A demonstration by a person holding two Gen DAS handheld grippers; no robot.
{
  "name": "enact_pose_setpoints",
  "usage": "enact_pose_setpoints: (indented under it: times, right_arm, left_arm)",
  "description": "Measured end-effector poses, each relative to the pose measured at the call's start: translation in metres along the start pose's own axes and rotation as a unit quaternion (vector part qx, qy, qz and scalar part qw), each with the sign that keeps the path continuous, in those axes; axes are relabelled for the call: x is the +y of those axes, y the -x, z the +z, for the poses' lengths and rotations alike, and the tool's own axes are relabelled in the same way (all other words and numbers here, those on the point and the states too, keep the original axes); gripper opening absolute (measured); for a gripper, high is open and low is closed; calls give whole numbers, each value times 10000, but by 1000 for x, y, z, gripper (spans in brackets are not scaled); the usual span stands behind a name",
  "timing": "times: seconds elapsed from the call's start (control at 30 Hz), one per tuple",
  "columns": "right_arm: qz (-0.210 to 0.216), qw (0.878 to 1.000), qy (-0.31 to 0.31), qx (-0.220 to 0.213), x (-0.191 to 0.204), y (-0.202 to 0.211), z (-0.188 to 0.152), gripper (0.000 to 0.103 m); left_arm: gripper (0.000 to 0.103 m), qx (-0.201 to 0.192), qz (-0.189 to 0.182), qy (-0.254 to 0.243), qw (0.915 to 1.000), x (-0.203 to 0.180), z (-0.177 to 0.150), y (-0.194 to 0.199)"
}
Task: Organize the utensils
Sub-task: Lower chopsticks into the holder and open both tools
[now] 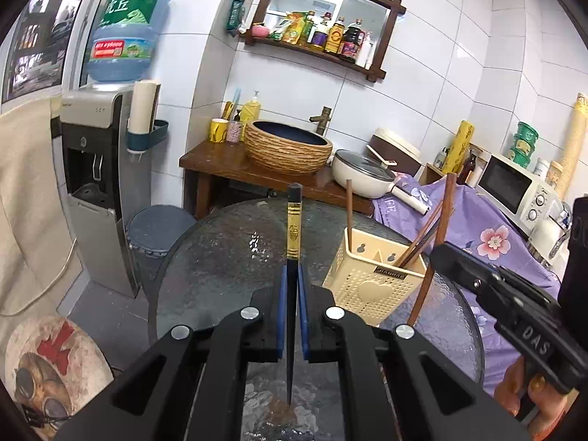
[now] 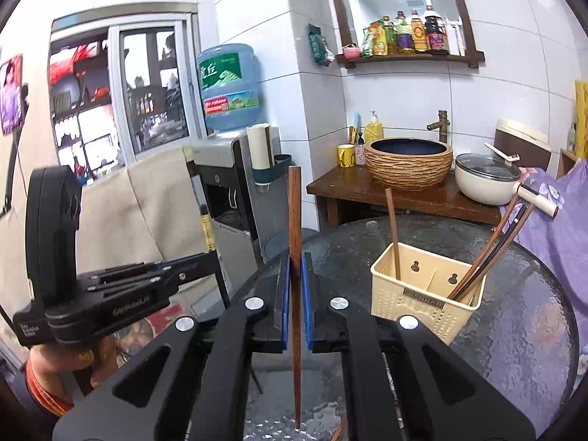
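**Both grippers loaded, one chopstick each**

I've got the left gripper (image 1: pixel 293 316) clenched on a black chopstick (image 1: pixel 294 228), gold band near its top end. The stick stands nearly upright between the blue pads (image 1: pixel 282 316), its thin tip below the jaws, over the near edge of the glass table (image 1: pixel 220 257).

The right gripper (image 2: pixel 293 305) is clenched on a brown wooden chopstick (image 2: pixel 294 220), also close to upright, square end up, tip hanging past the jaws toward the table's near edge. From the left camera I see that gripper's black body (image 1: pixel 514 305) at the right, its stick (image 1: pixel 433 250) running down in front of the basket's right corner.

The cream basket (image 2: pixel 422 294) sits on the table toward its right side, perforated walls, divider inside. One brown stick (image 2: pixel 393 228) stands in its left compartment, leaning slightly. In the right compartment I count several sticks (image 2: pixel 492 246), brown and dark, all slanting out to the right over the rim. Can't tell the exact number.

Neither held stick touches the basket. I can't tell whether the tips touch the glass.
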State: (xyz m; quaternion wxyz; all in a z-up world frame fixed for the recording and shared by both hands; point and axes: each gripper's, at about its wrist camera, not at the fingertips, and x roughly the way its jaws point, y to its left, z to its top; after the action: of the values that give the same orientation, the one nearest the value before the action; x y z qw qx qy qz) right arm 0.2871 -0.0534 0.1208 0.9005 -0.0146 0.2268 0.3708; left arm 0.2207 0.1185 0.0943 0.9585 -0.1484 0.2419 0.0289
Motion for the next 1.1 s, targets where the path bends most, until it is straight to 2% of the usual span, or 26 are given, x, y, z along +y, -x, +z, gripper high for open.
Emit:
enact_pose_setpoints:
  times: [0.2, 0.37, 0.43, 0.57, 0.7, 0.77, 0.9, 1.03, 1.1]
  right_arm:
    - [-182, 9995, -114, -245, -25, 9, 32, 7]
    - [-642, 9961, -137, -592, -53, 14, 69, 7]
    - [-863, 9934, -125, -739, -66, 14, 84, 7]
    - [-1211, 9874, -294, -972, -95, 9, 107, 7]
    - [-1354, 9858, -410, -907, -118, -10, 115, 7]
    - [-1341, 9865, -417, -839, -125, -21, 107, 7]
    - [-1498, 9817, -178, -1160, -128, -26, 96, 7]
    - [-1547, 9763, -182, -1505, -128, -21, 98, 7]
    - [-1634, 9771, -12, -1364, -123, -34, 90, 7]
  left_arm:
    - [6, -141, -180, -175, 9996, -24, 29, -1]
    - [6, -450, -503, -337, 9972, -59, 67, -5]
    - [0, -573, -567, -453, 9957, -74, 81, -10]
    - [0, -720, -667, -638, 9931, -104, 109, -33]
    - [0, -663, -791, -521, 9933, -110, 128, -63]
    - [0, -644, -818, -389, 9938, -102, 125, -72]
    - [0, -519, -541, -460, 9961, -85, 102, -89]
    - [0, -77, -480, -173, 9987, -57, 70, -115]
    - [0, 105, -481, -149, 9987, -49, 55, -122]
